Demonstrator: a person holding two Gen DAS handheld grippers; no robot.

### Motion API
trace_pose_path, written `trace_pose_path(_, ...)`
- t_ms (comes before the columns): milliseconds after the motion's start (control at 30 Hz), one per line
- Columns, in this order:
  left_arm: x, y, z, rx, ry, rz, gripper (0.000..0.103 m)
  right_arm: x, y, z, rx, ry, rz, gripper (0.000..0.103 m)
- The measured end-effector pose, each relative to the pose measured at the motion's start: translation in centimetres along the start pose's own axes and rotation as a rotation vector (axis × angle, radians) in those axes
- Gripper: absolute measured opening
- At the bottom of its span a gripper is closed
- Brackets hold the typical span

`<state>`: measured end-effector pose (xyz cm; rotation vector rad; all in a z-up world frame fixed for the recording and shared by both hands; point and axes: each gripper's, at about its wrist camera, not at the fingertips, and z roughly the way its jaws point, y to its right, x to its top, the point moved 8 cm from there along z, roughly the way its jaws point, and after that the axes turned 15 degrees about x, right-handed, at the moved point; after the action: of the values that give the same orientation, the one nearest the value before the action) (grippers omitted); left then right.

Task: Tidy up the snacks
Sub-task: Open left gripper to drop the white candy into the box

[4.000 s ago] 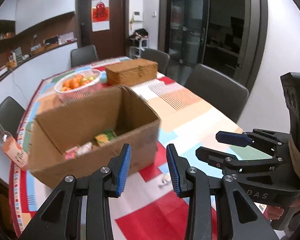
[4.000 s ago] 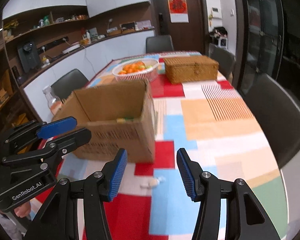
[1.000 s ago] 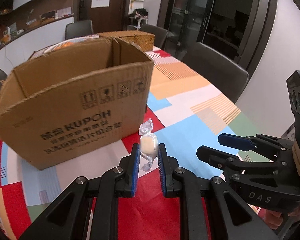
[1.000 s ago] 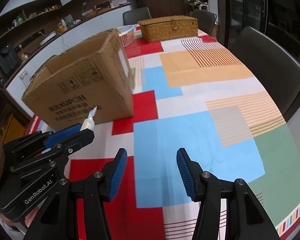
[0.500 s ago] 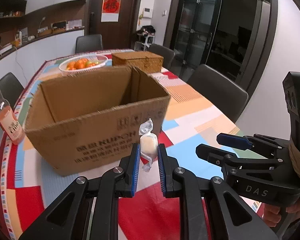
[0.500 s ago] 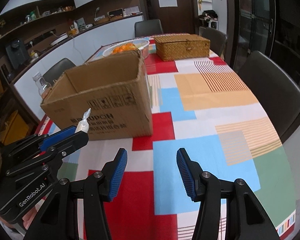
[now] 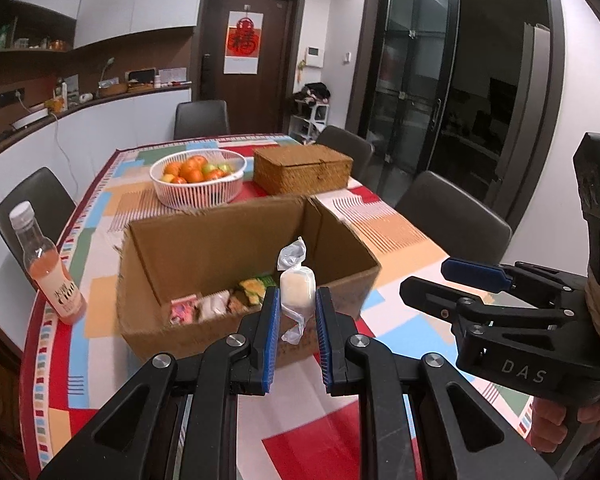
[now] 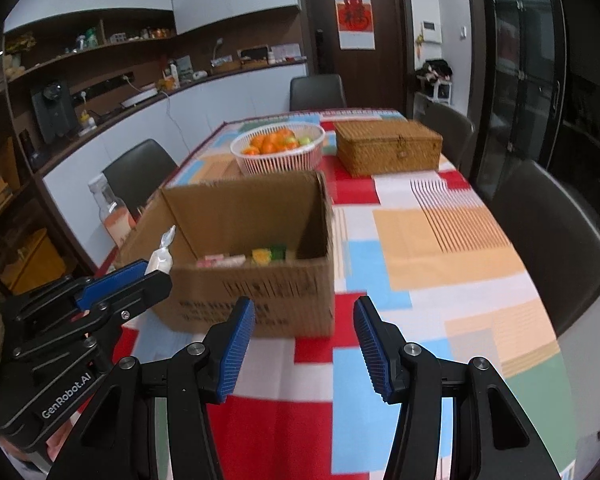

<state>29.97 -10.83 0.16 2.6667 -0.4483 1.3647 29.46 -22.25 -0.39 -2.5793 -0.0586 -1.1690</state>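
My left gripper [image 7: 297, 300] is shut on a white candy in a clear twisted wrapper [image 7: 297, 289] and holds it in the air just before the near wall of an open cardboard box [image 7: 204, 240]. Several small snack packets [image 7: 220, 302] lie on the box floor. The candy also shows in the right wrist view [image 8: 161, 256] between the left gripper's fingers [image 8: 112, 276]. My right gripper [image 8: 305, 336] is open and empty, above the tablecloth in front of the box [image 8: 260, 280]; it also shows in the left wrist view [image 7: 476, 276] to the right.
A bottle of pink drink [image 7: 48, 268] stands left of the box. A white basket of oranges [image 7: 198, 184] and a woven lidded box [image 7: 304, 168] stand behind it. Dark chairs [image 7: 452, 216] line the table [image 7: 416, 256] with its colourful patchwork cloth.
My left gripper has risen with the candy, so the box's inside now shows from above. The right gripper has risen too and stays open.
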Motion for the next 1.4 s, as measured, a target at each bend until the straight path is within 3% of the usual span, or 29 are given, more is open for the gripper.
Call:
trace_pose_path(467,3.2,-3.1,2.5,0.075,-0.014,-0.022,0.019,4.5,-0.8,3.0,0.022,-0.014,-0.052,0.053)
trace_pose_path(900,3.5,-4.6,6.5,0.116,-0.112,-0.031,0.019,5.2,0.0,6.5,0.016,-0.071,-0.039,0.053)
trace_pose_path(1000,3.3,-4.9,6.6,0.132,-0.116,-0.032,0.028,5.1,0.2,6.8,0.015,-0.076,-0.029,0.053)
trace_pose_path(1133,2.7,-5.1,5.7,0.155,-0.106,-0.033,0.028,4.7,0.0,6.5,0.016,-0.074,-0.032,0.053)
trace_pose_path(1333,1.8,-5.4,2.8,0.193,-0.07,-0.045,0.036,3.9,-0.6,5.0,0.018,-0.05,-0.038,0.053)
trace_pose_path(1400,1.4,-5.4,1.5,0.213,-0.051,-0.05,0.045,3.4,-0.8,4.1,0.017,-0.035,-0.038,0.053)
